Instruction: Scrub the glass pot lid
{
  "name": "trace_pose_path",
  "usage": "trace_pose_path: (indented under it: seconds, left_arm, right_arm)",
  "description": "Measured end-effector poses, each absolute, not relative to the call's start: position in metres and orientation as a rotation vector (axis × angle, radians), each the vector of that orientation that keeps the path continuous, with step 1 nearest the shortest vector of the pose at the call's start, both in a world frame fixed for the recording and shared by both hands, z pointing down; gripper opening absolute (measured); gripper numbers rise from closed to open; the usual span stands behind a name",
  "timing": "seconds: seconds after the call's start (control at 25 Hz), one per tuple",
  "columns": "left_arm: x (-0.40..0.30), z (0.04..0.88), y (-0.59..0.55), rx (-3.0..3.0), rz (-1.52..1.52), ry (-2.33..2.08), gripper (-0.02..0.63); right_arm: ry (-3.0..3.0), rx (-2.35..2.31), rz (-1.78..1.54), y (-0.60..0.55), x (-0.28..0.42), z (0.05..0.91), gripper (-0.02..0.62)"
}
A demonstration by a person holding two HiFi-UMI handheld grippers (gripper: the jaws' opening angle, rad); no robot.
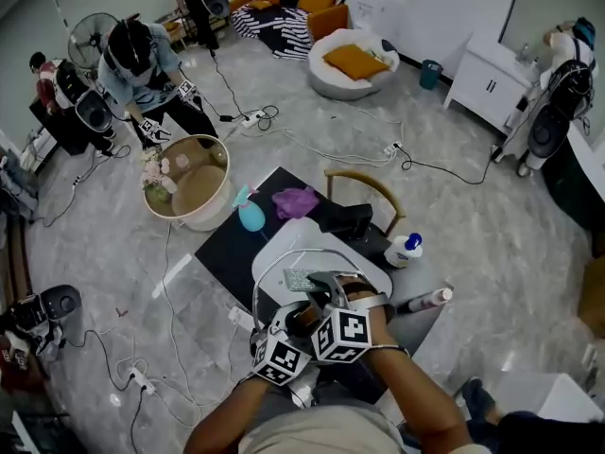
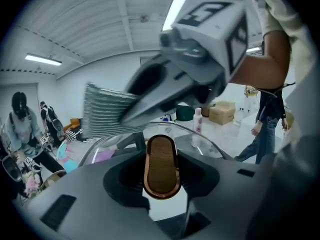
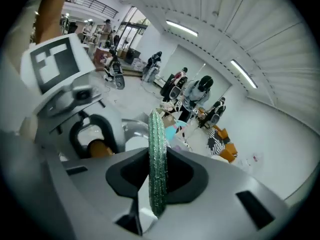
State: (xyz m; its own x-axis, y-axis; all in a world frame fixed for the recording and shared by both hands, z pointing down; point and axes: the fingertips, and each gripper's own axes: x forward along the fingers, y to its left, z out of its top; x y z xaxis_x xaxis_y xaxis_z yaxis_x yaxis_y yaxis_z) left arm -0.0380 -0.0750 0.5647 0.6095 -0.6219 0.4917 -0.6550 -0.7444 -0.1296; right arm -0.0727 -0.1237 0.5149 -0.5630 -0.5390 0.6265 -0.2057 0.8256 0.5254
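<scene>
- The left gripper [image 2: 161, 170] is clamped on the brown oval knob [image 2: 161, 154] of the round, clear, steel-rimmed glass pot lid [image 1: 276, 265]. The lid is held tilted over a white rounded surface [image 1: 293, 237].
- The right gripper [image 3: 157, 176] pinches a green striped scrubbing cloth [image 3: 156, 134] over the lid's glass.
- The left gripper view shows the cloth's broad striped face, while the right gripper view catches it edge-on.
- Just beyond the lid, a black tabletop [image 1: 227, 253] carries a teal spray bottle [image 1: 250, 216] and a purple rag [image 1: 296, 200].
- Right of the lid stands a white blue-capped bottle [image 1: 405, 250].
- Farther out from the lid, open grey floor [image 1: 454, 206] surrounds the table edges.
</scene>
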Motion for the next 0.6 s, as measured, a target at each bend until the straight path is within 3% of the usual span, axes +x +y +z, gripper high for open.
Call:
trace_pose_path:
  seconds: [0.12,0.28,0.6]
  left_arm:
    - [-0.035,0.567,-0.071,2.751,0.772,-1.062,0.173]
    - [-0.061,0.571,-0.083,2.624,0.646,-1.121,0.173]
    - [-0.106,0.569,-0.119,2.427,0.506,-1.281,0.173]
  right_arm:
    - [-2.157,0.490,-0.504,-0.140,-0.088,0.517,0.083]
    - [-2.090,0.552,-0.457,-0.147,-0.056,0.525,0.083]
    - [-2.065,0.549,-0.506,-0.061,-0.041,0.545,0.083]
